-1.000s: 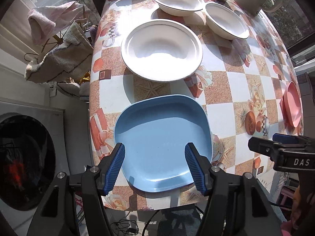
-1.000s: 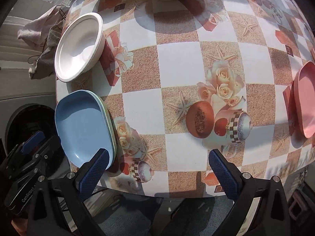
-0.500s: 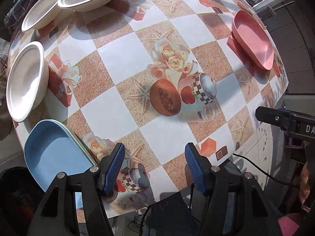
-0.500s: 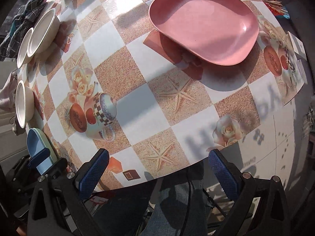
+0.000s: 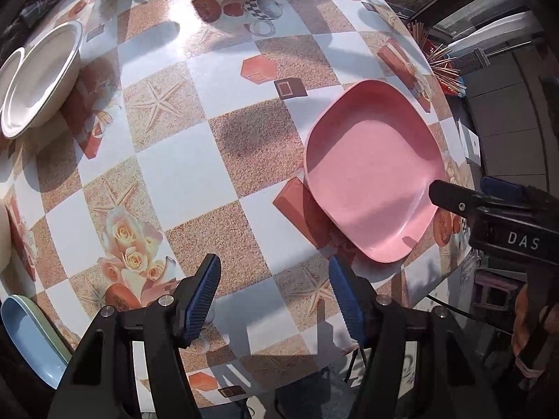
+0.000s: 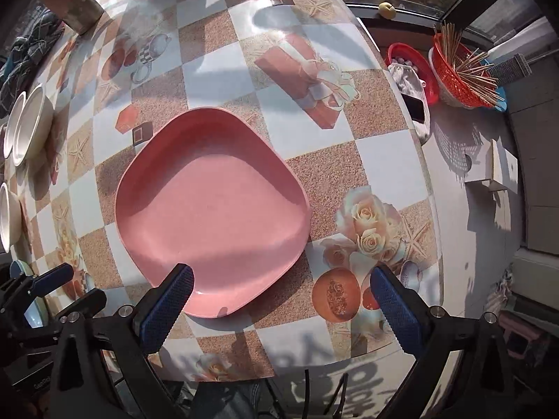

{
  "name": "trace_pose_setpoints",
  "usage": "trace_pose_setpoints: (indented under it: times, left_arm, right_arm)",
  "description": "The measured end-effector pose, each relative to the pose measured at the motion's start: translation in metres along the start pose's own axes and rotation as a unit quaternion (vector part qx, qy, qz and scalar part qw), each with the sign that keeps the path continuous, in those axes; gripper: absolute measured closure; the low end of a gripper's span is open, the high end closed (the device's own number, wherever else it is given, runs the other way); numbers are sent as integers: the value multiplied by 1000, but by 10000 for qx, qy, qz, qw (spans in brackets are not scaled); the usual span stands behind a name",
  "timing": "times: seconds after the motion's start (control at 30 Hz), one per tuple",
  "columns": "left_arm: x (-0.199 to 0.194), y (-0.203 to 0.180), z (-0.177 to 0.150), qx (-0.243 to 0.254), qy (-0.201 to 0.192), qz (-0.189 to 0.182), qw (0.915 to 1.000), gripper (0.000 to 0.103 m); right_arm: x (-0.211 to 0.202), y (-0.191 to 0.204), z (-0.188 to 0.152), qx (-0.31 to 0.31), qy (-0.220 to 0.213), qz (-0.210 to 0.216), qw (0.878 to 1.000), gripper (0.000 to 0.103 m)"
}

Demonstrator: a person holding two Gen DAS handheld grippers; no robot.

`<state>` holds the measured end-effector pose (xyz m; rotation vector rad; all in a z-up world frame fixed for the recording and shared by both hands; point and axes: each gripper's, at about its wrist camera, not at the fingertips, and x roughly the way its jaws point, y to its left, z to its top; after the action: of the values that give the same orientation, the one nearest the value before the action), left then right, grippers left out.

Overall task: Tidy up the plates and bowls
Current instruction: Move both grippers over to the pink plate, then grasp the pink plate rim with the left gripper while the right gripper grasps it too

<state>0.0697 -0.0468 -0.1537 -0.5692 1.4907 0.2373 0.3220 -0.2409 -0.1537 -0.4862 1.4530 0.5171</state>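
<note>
- On the checked tablecloth (image 6: 216,70), near its edge, lies the pink plate (image 6: 209,209), empty and flat.
- Above the pink plate's near rim hangs the right gripper (image 6: 279,300), jaws spread wide, nothing between them.
- Left of the pink plate, over bare cloth, is the left gripper (image 5: 274,296), jaws partly apart and empty.
- Well away from the pink plate, at the cloth's far left edge, sit white bowls (image 5: 38,80) and a blue plate (image 5: 31,342).
- Beyond the table, right of the pink plate, stands a red basket (image 6: 457,70) of sticks.
</note>
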Motion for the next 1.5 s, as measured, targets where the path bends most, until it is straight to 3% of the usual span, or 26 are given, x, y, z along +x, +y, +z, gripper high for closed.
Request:
trace_pose_setpoints:
  times: [0.2, 0.43, 0.73, 0.93, 1.1, 1.23, 1.33, 1.5]
  left_arm:
    - [25, -29, 18, -344, 117, 124, 9993, 34]
    - [43, -31, 28, -609, 336, 286, 9972, 34]
    - [40, -32, 26, -302, 230, 506, 9980, 32]
    - [35, -8, -8, 81, 235, 620, 9978, 31]
    - [27, 39, -46, 209, 205, 781, 9965, 31]
    - [16, 65, -63, 200, 135, 835, 9962, 31]
    - [2, 77, -67, 243, -74, 807, 9964, 31]
    - [-3, 68, -44, 465, -321, 893, 9944, 31]
  right_arm:
    - [19, 6, 21, -500, -124, 19, 9987, 1]
    - [40, 10, 32, -689, -5, 112, 9976, 1]
    - [52, 47, 11, -871, 212, 568, 9944, 1]
    - [49, 90, -21, -521, 500, 1292, 9890, 1]
    - [56, 137, -51, -97, 935, 1989, 9755, 1]
    - [35, 147, -57, -4, 573, 1710, 9836, 1]
    - [32, 118, -50, 380, 457, 1504, 9868, 1]
    - [38, 83, -42, 779, 545, 964, 9908, 1]
